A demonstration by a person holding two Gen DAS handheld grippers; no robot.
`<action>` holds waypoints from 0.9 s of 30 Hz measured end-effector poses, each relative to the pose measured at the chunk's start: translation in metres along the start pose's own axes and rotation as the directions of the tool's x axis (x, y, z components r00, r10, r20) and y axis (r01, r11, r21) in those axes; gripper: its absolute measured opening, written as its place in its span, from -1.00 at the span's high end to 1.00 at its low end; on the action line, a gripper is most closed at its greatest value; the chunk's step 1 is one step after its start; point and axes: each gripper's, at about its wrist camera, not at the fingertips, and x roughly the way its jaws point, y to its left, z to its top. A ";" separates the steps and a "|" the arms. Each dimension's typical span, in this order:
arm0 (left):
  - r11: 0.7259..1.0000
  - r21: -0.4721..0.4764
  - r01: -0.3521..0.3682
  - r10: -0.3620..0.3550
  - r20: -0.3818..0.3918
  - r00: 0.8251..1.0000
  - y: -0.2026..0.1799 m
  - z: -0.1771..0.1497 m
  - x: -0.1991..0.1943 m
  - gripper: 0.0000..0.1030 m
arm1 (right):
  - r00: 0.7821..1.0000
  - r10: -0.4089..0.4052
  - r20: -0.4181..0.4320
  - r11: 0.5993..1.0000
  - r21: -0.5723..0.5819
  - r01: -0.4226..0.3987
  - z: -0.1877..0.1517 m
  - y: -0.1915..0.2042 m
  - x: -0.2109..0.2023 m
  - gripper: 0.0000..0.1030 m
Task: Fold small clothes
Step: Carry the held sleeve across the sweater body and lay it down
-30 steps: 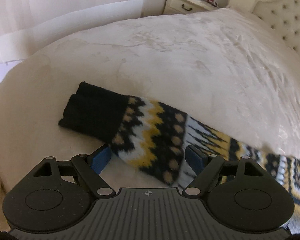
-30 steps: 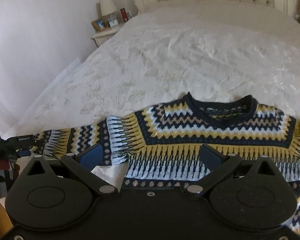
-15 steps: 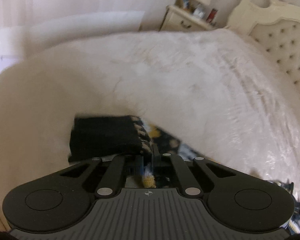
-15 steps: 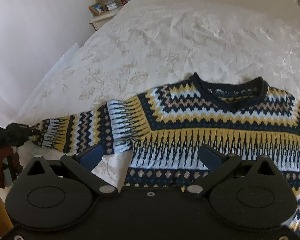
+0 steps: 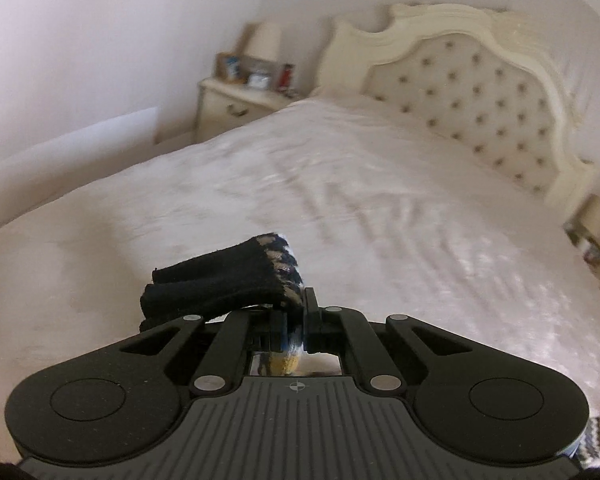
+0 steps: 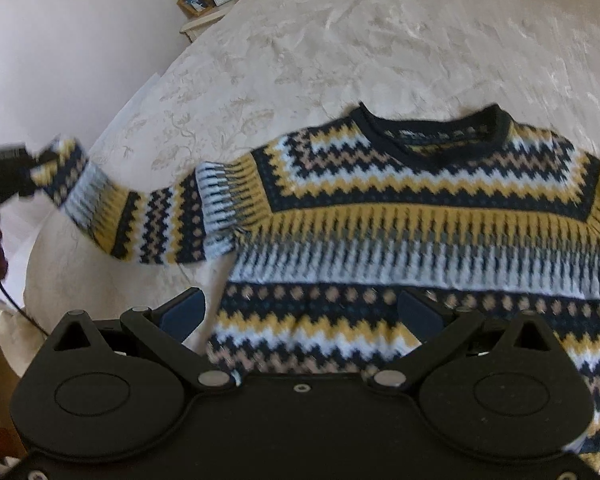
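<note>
A zigzag-patterned sweater (image 6: 420,216) in navy, yellow and white lies face up on the bed, collar toward the headboard. My left gripper (image 5: 296,320) is shut on the sweater's left sleeve near its black cuff (image 5: 216,284) and holds it raised above the bedspread. In the right wrist view that sleeve (image 6: 132,216) stretches up and left to the left gripper (image 6: 4,172). My right gripper (image 6: 300,312) is open and empty, hovering over the sweater's lower left body.
The cream bedspread (image 5: 340,184) covers the bed. A tufted headboard (image 5: 480,100) stands at the far end. A nightstand (image 5: 236,108) with a lamp and frames stands beside it. The bed's left edge (image 6: 60,264) is close.
My left gripper has shut on the sleeve near the cuff and lifted it off the bed. My right gripper has moved closer over the sweater's body, still open.
</note>
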 end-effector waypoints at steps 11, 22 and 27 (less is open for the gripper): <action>0.982 0.118 0.146 -0.139 -0.071 0.988 -0.168 -0.050 0.035 0.89 | 1.000 0.017 0.003 0.999 0.031 -0.017 -0.021 -0.089 -0.047 -0.99; 0.921 0.240 0.308 -0.239 -0.276 0.931 -0.270 -0.127 0.072 0.87 | 0.999 -0.040 -0.004 0.996 0.083 0.040 -0.039 -0.144 -0.071 -0.99; 0.884 0.255 0.392 -0.294 -0.348 0.890 -0.282 -0.146 0.076 0.23 | 0.998 -0.056 -0.011 0.992 0.109 0.057 -0.047 -0.147 -0.073 -0.99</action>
